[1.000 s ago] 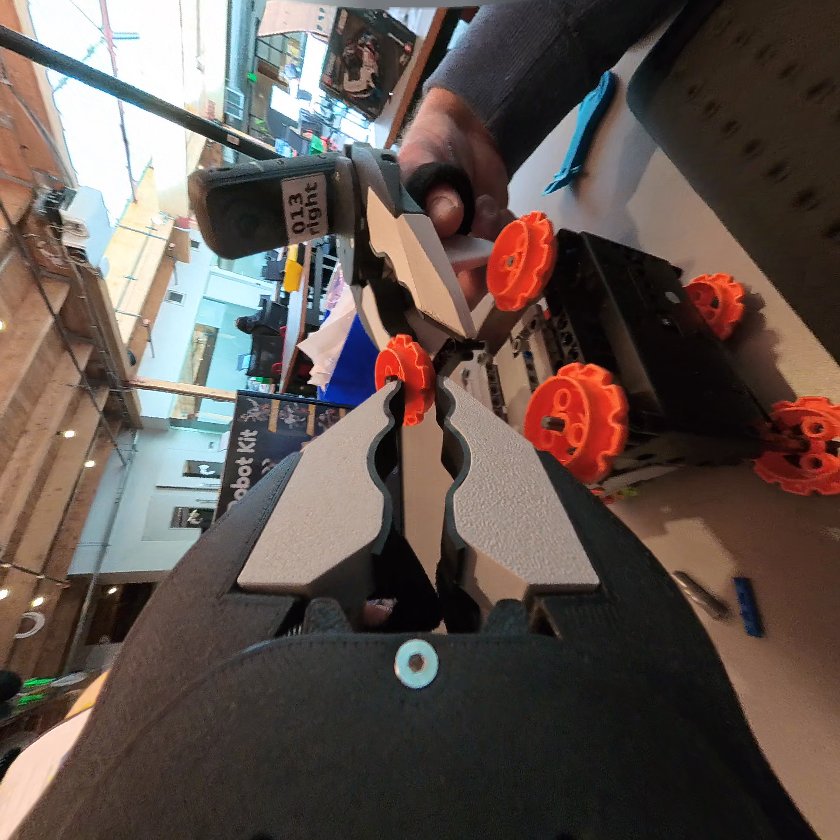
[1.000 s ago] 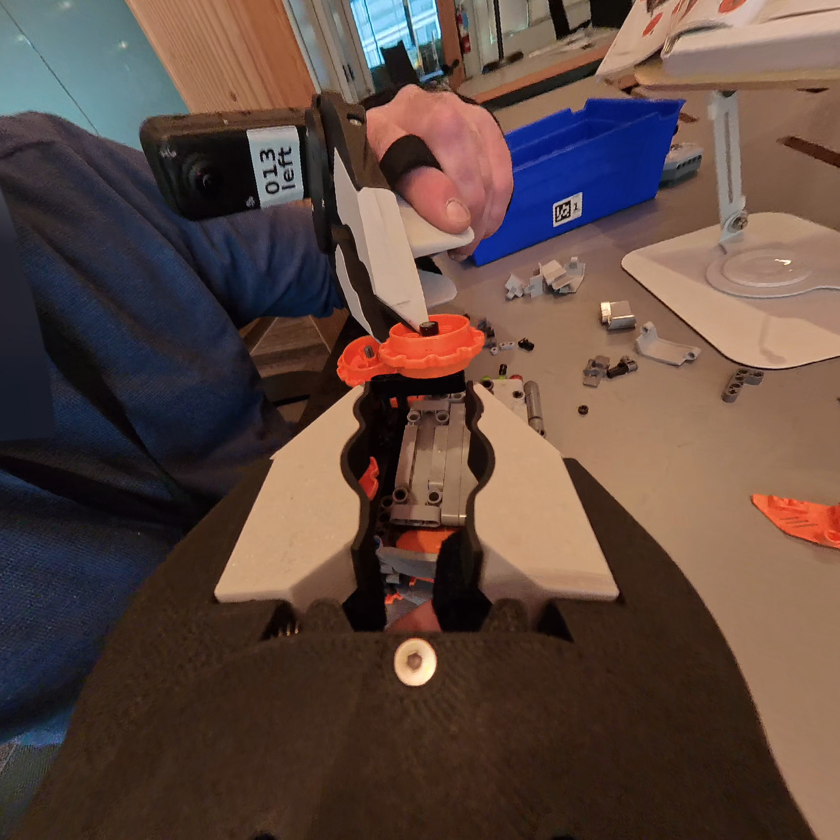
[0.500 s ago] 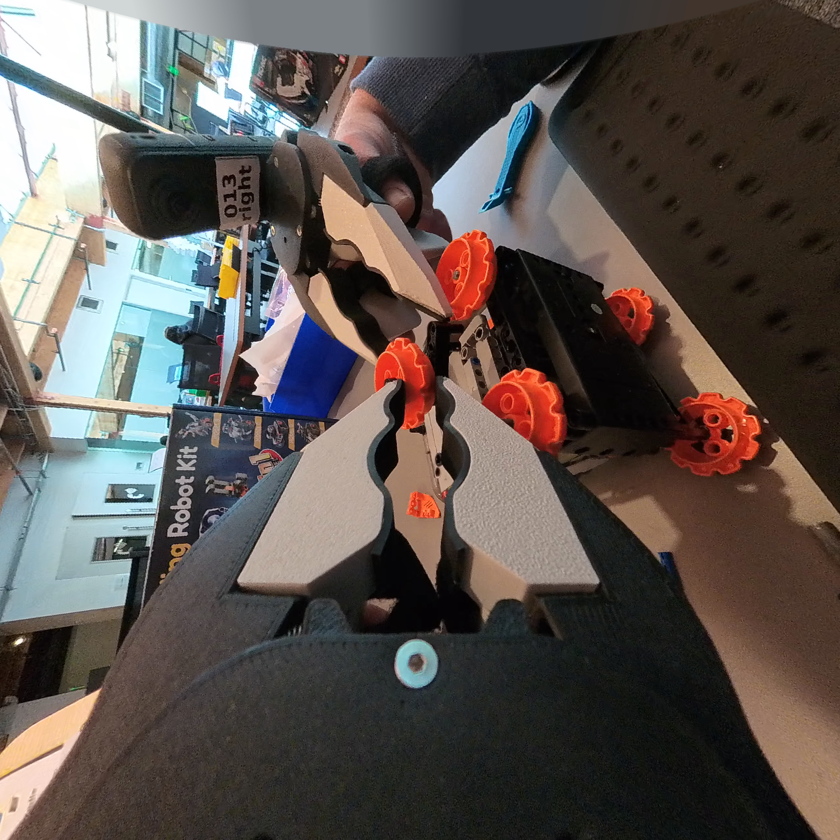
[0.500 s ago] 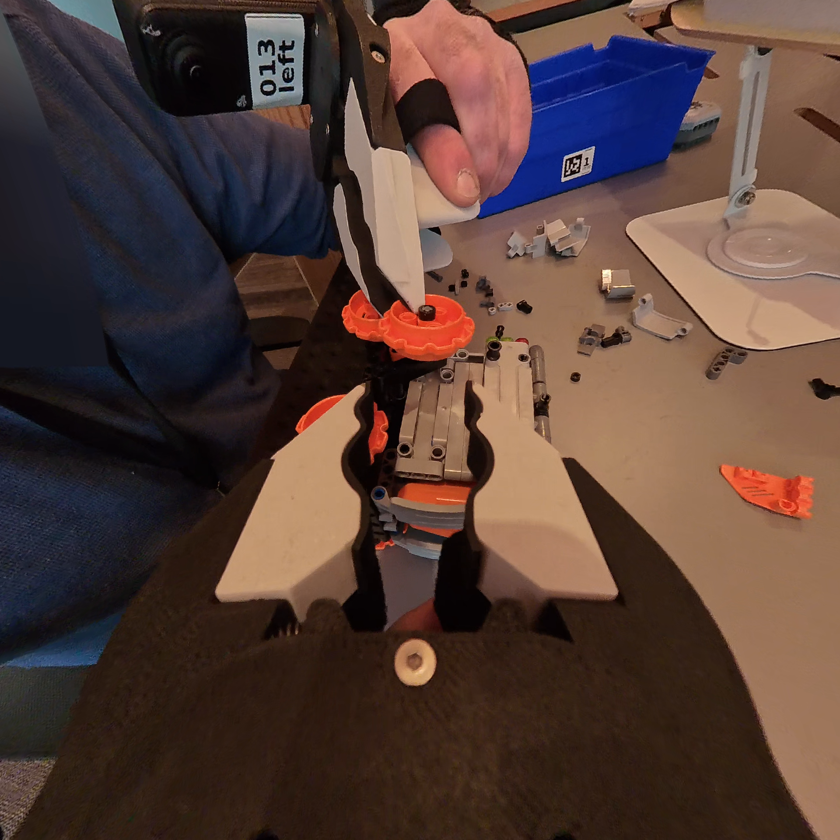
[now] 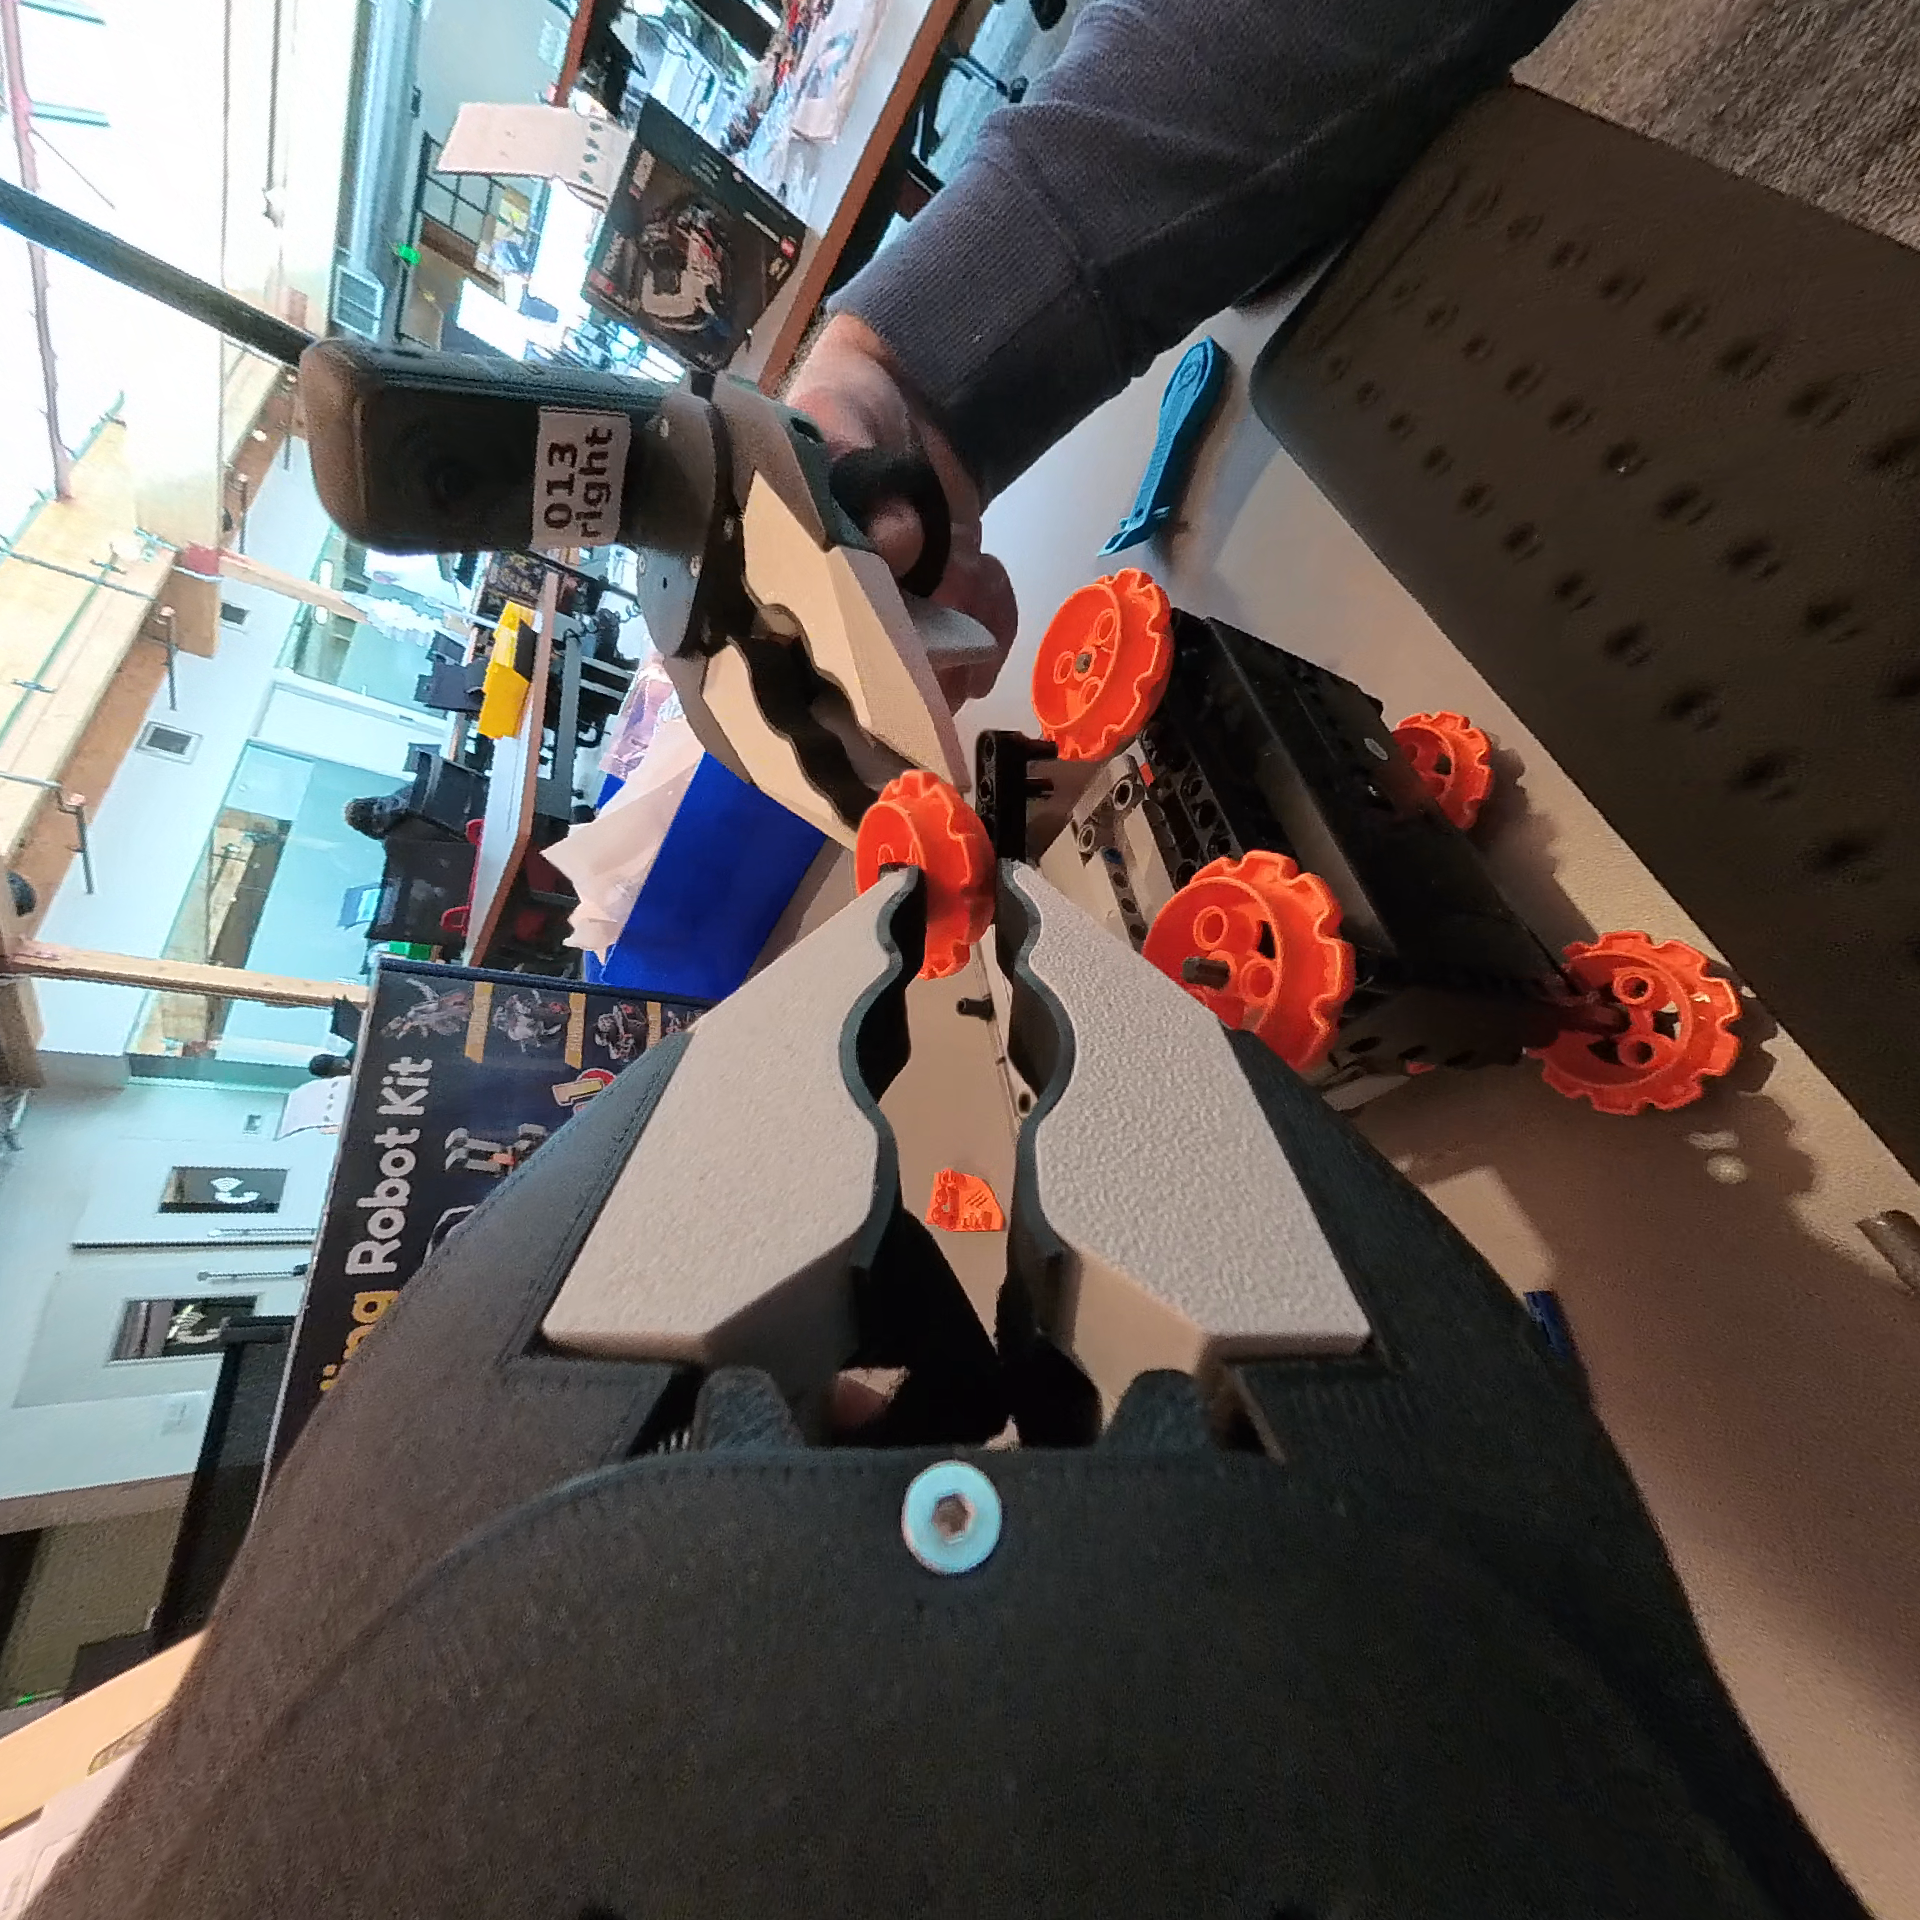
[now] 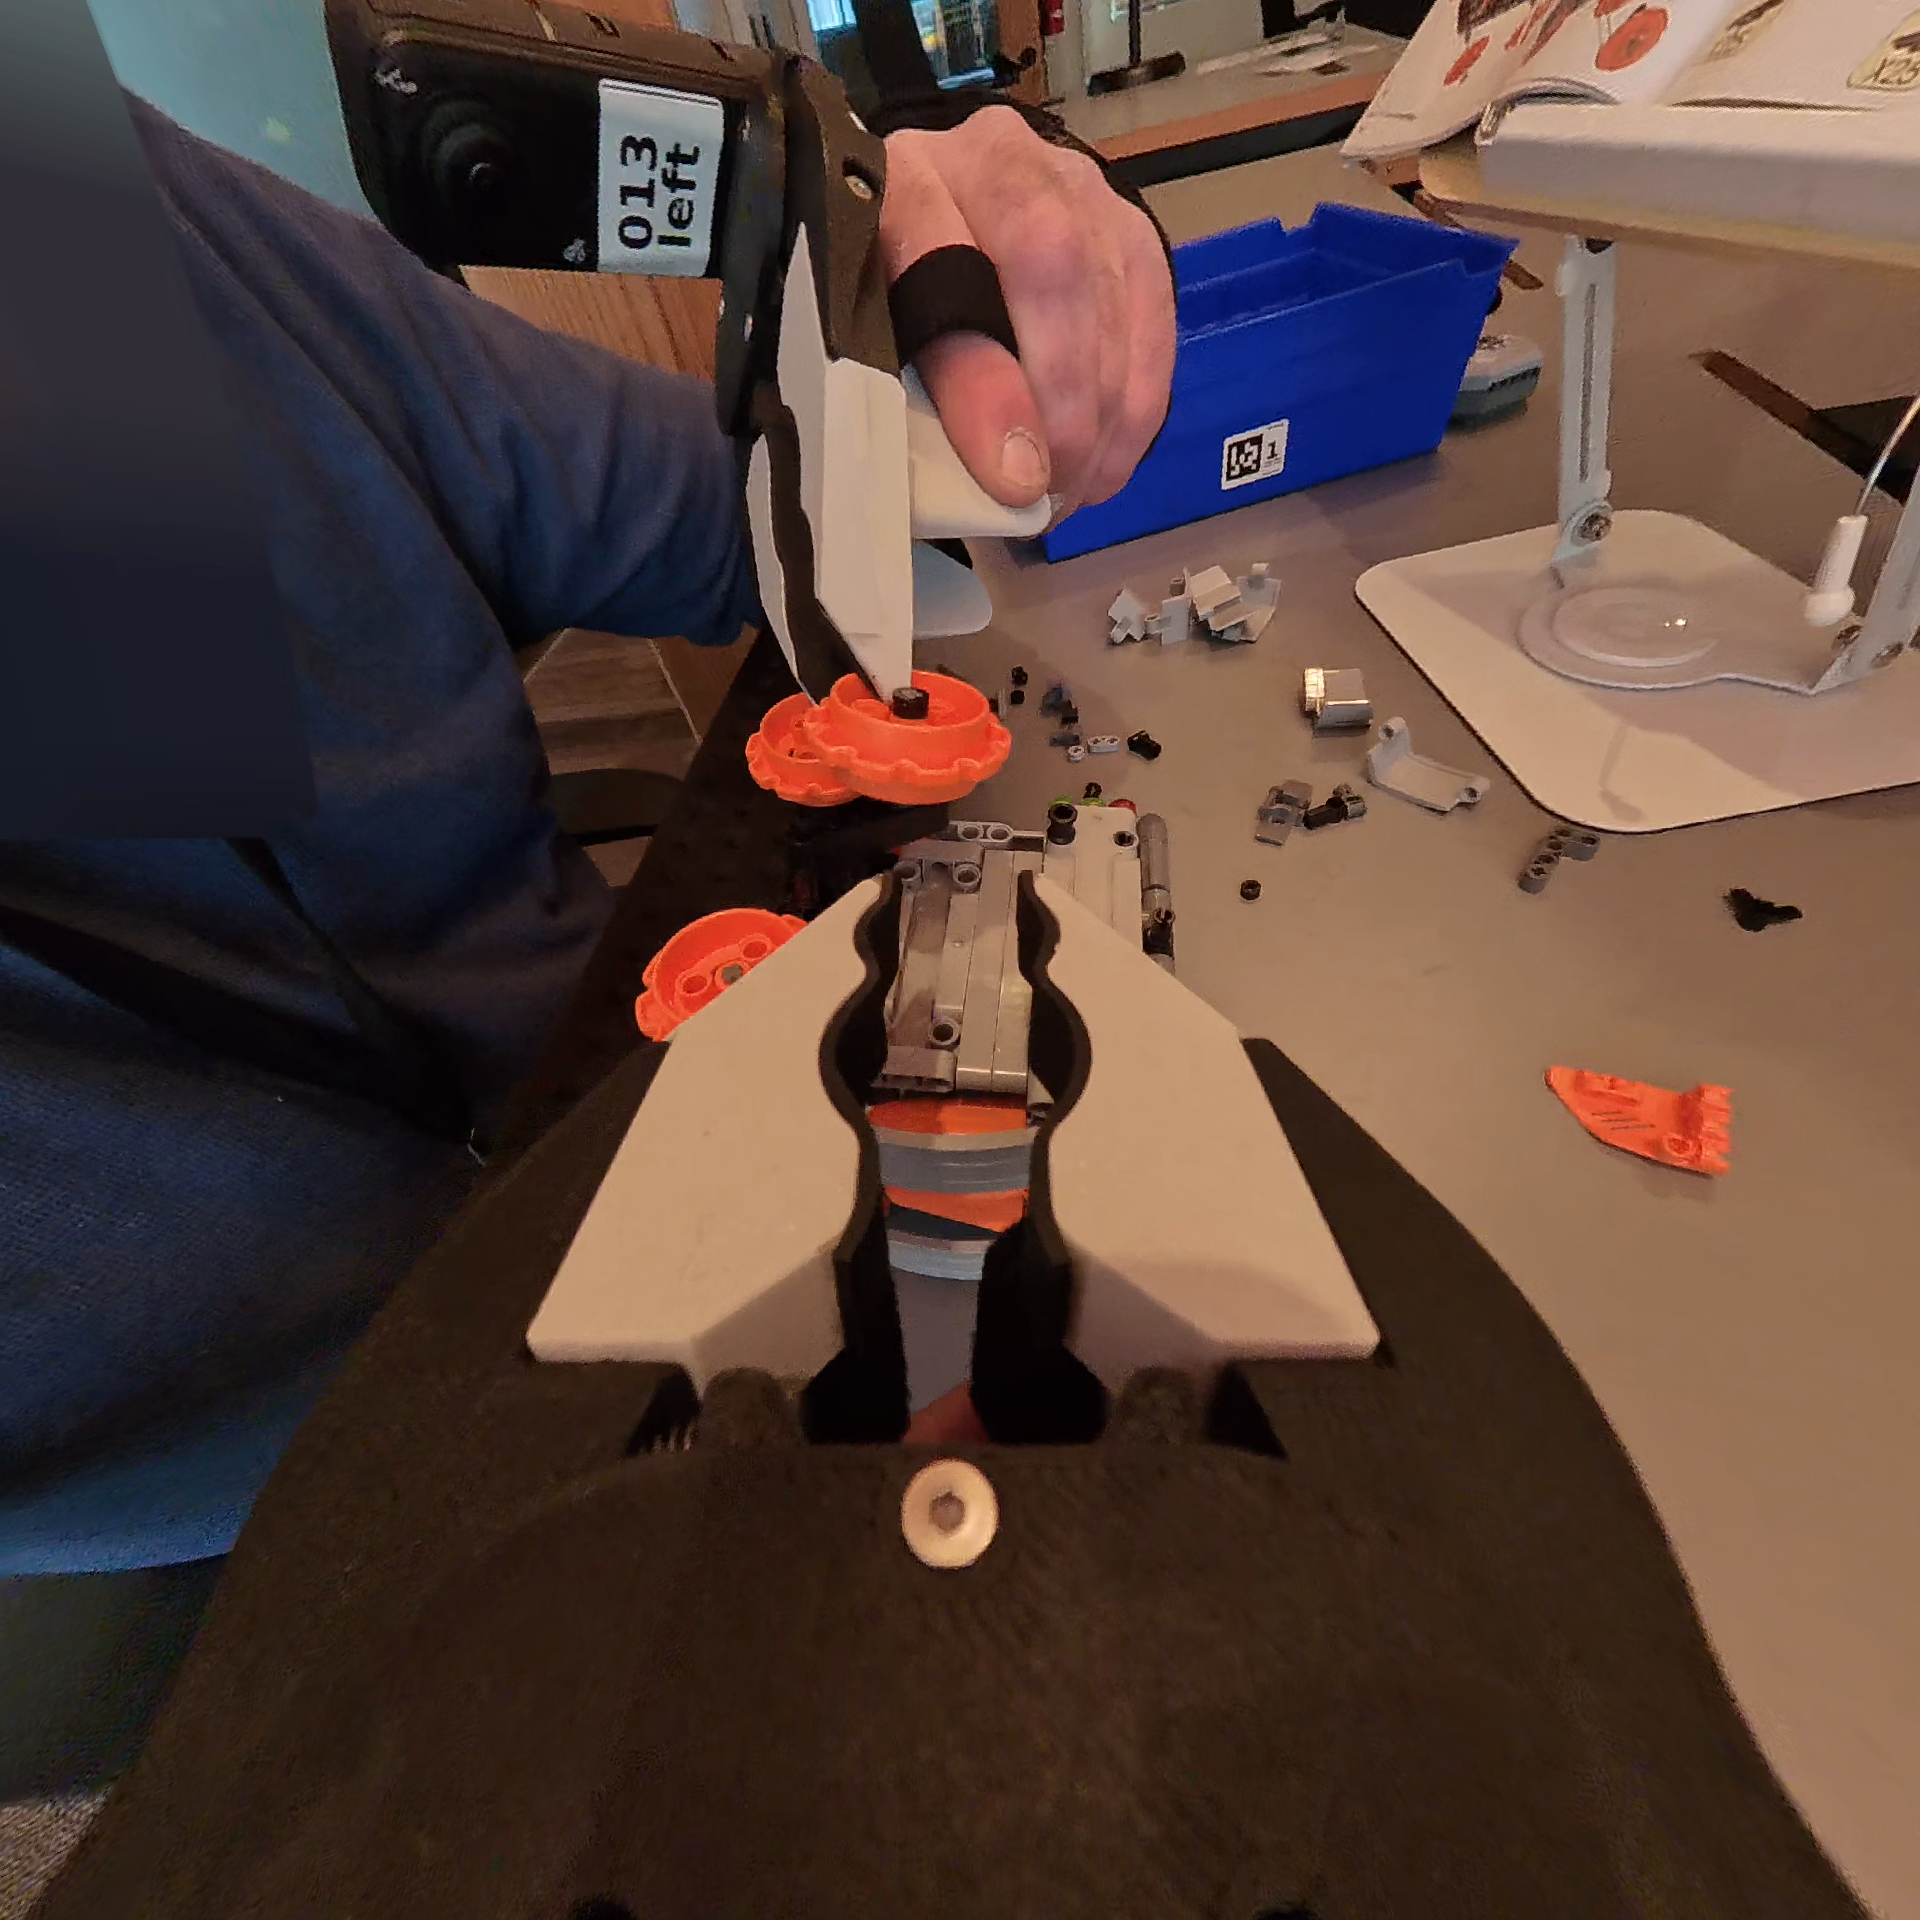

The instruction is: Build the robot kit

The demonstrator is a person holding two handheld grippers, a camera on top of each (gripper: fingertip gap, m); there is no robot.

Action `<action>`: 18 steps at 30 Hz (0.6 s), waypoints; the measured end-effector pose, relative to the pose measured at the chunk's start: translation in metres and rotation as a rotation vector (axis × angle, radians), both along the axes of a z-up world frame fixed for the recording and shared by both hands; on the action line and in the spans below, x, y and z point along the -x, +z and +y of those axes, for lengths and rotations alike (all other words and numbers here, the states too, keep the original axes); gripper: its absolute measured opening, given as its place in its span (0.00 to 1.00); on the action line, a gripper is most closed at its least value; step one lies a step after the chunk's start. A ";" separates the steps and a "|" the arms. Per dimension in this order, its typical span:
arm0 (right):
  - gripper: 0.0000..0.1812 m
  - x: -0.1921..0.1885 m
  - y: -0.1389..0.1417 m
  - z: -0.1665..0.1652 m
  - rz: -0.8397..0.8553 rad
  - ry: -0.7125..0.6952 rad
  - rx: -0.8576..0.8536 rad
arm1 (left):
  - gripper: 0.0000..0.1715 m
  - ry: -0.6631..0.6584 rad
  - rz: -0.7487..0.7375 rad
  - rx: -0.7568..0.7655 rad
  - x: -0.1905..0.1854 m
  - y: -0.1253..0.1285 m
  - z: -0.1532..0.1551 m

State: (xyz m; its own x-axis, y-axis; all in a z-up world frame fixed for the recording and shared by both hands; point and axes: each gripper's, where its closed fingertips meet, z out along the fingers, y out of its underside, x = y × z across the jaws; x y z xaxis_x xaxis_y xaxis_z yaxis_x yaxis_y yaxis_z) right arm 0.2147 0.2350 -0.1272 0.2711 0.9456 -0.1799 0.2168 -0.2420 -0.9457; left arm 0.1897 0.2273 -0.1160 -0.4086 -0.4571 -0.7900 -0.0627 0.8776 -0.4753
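Left gripper (image 5: 951,883), frame centre, jaws narrowly apart, pinching an orange toothed plastic wheel (image 5: 923,871) on a black-and-grey brick-built vehicle (image 5: 1299,821) with more orange wheels, lying on the grey table (image 6: 1455,1039). Right gripper (image 6: 956,894), centre, closed on the vehicle's grey beams.

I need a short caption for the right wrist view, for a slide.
Right tongs closed around grey brick model; left tongs touch its orange wheel.
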 end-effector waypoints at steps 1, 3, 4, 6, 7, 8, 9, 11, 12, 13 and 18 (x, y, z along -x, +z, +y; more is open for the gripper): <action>0.11 0.002 0.000 0.000 -0.006 -0.002 -0.004 | 0.07 -0.003 0.000 -0.007 0.000 -0.001 0.001; 0.08 0.006 -0.004 0.000 -0.052 -0.005 -0.022 | 0.07 -0.006 0.007 -0.018 -0.001 -0.003 0.002; 0.08 0.009 -0.006 -0.002 -0.067 0.003 -0.029 | 0.07 -0.009 0.011 -0.014 -0.001 -0.003 0.002; 0.06 0.015 -0.009 -0.005 -0.088 0.013 -0.043 | 0.07 -0.009 0.015 -0.022 -0.001 -0.004 0.003; 0.06 0.016 -0.011 -0.005 -0.103 0.015 -0.053 | 0.07 -0.012 0.020 -0.015 0.000 -0.005 0.002; 0.06 0.017 -0.011 -0.006 -0.107 0.016 -0.056 | 0.07 -0.014 0.022 -0.010 0.000 -0.006 0.002; 0.06 0.019 -0.012 -0.008 -0.108 0.024 -0.055 | 0.07 -0.015 0.027 -0.011 0.000 -0.007 0.002; 0.06 0.019 -0.014 -0.006 -0.134 0.006 -0.073 | 0.07 -0.019 0.036 -0.010 0.001 -0.010 0.002; 0.05 0.019 -0.013 -0.005 -0.134 -0.001 -0.078 | 0.07 -0.020 0.040 -0.011 0.001 -0.011 0.003; 0.04 0.020 -0.011 -0.006 -0.122 0.006 -0.079 | 0.07 -0.023 0.051 -0.016 0.001 -0.013 0.003; 0.04 0.020 -0.015 -0.004 -0.162 -0.012 -0.106 | 0.07 -0.031 0.077 -0.022 0.001 -0.016 0.001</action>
State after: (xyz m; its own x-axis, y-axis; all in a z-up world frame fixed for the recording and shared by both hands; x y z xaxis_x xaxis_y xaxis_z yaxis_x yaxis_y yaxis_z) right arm 0.1947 0.2308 -0.1418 0.2998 0.9535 -0.0322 0.3656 -0.1460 -0.9192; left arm 0.1888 0.2287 -0.1319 -0.4825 -0.4259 -0.7654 -0.0711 0.8900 -0.4504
